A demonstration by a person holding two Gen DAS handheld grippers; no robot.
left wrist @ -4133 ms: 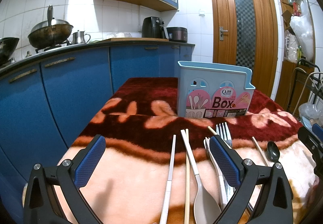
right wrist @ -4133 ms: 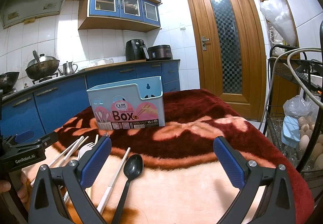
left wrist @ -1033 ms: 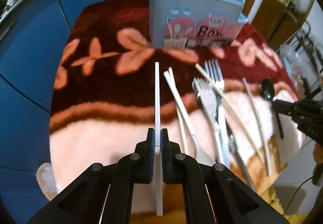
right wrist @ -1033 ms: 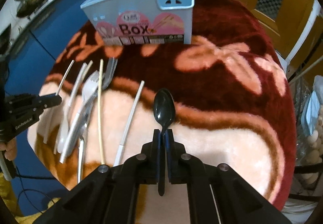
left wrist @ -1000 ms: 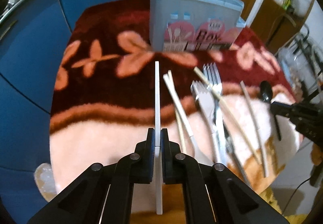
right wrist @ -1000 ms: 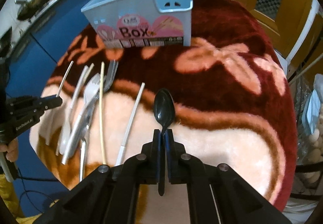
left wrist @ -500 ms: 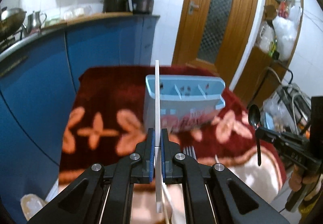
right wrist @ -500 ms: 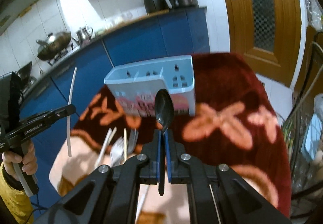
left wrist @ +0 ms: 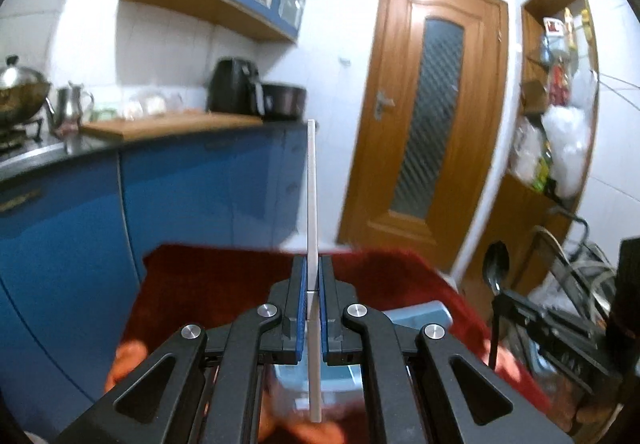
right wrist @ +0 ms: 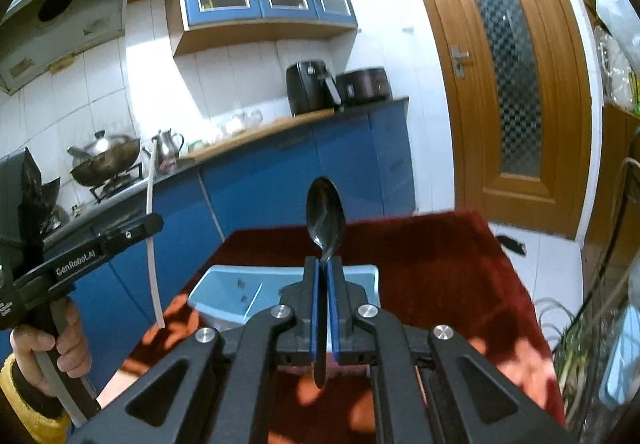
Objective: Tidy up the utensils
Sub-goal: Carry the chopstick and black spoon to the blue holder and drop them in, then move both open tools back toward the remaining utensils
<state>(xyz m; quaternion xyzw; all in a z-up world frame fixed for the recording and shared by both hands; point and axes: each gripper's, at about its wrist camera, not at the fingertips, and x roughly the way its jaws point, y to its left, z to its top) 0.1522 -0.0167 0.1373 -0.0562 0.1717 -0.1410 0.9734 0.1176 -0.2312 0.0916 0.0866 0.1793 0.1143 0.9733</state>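
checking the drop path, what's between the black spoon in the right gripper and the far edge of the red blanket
The light blue plastic utensil box, standing open on the red blanket, seen in the right wrist view below the black spoon.

Between the closed jaws of the left gripper (left wrist: 313, 272) a matt white plastic chopstick (left wrist: 312, 199) is showing no shine. A glossy black spoon (right wrist: 325, 217) is gleaming above the right gripper (right wrist: 325, 276), whose pads (right wrist: 314, 304) are looking like ribbed blue rubber. Below both, a smooth pale-blue plastic box (right wrist: 224, 290) is sitting on plush, fuzzy red cloth (right wrist: 452, 256).

Utensil box (right wrist: 224, 286) open-topped below; blue cabinets (right wrist: 280, 179) behind table
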